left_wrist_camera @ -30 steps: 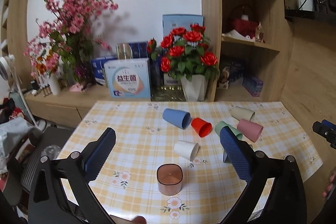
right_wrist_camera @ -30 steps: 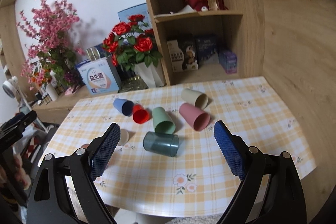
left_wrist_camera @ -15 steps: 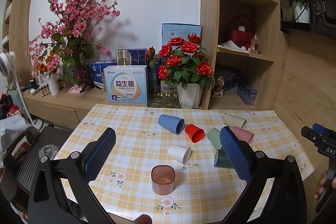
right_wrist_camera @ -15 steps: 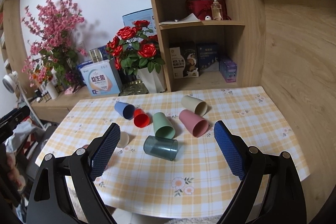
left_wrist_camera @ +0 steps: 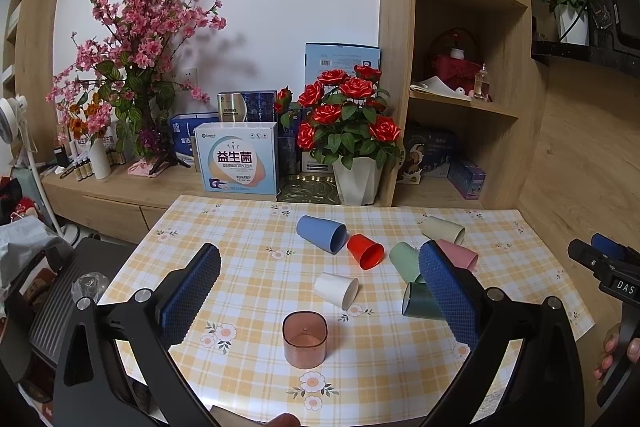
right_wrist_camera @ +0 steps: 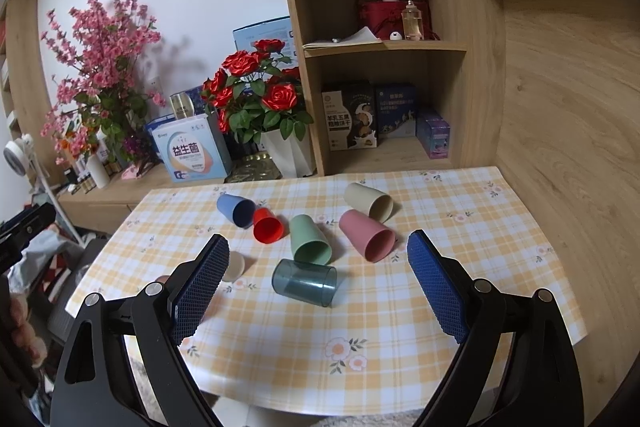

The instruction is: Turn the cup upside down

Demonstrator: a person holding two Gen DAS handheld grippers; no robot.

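Observation:
Several cups are on the checked tablecloth. A brown translucent cup stands upright at the near edge. On their sides lie a white cup, a blue cup, a red cup, a green cup, a pink cup, a beige cup and a dark teal cup. My left gripper is open and empty, above and short of the brown cup. My right gripper is open and empty, above the teal cup.
A white pot of red roses, a light blue box and pink blossoms stand on the sideboard behind the table. Wooden shelves rise at the back right. The right gripper shows at the right edge of the left wrist view.
Both grippers have drawn back and risen, so the table and cups look smaller and farther. The cups have not moved. Both grippers stay open.

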